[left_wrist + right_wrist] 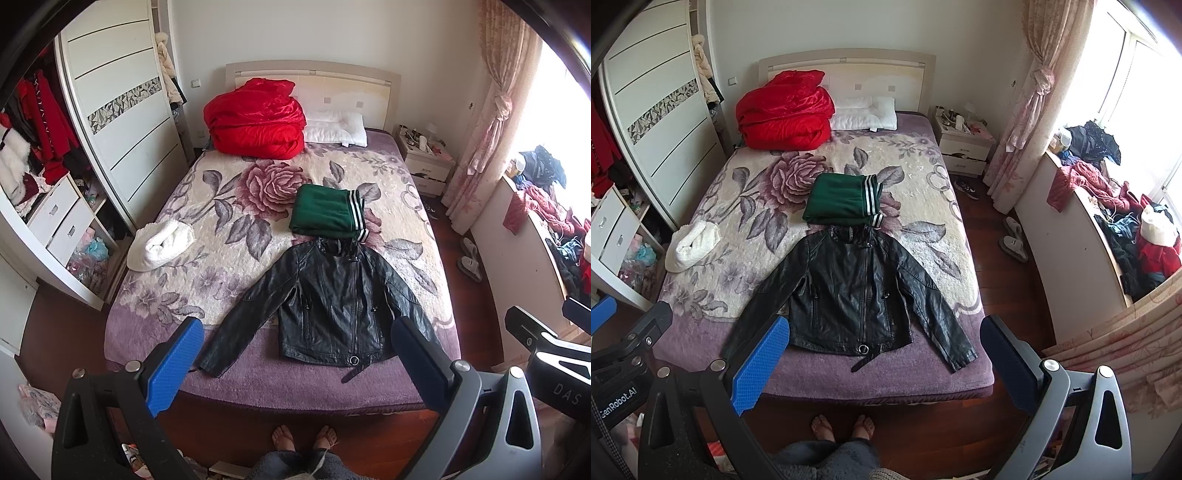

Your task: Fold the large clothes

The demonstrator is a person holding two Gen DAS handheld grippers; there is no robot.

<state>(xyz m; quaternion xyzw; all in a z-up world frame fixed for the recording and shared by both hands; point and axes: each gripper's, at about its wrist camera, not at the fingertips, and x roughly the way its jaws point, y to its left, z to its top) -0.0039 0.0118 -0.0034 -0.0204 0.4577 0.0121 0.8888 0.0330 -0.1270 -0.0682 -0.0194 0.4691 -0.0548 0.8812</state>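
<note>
Standing at the bed's foot, my feet [303, 437] half cut off by the frame edge. Both my left gripper [299, 365] and right gripper [884, 363] gape wide, empty. "DAS" and "GenRobot.AI" show on them. The black leather jacket [849, 291] lies flat, collar touching the folded green garment [844, 201].

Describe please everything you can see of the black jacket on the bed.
The black jacket looks like shiny, creased leather. It lies flat and front up near the foot of the bed, zipped closed, both sleeves spread outward and down. A belt strap with a metal ring sits at the hem. Its collar touches the folded green garment. Neither tool touches it.
</note>
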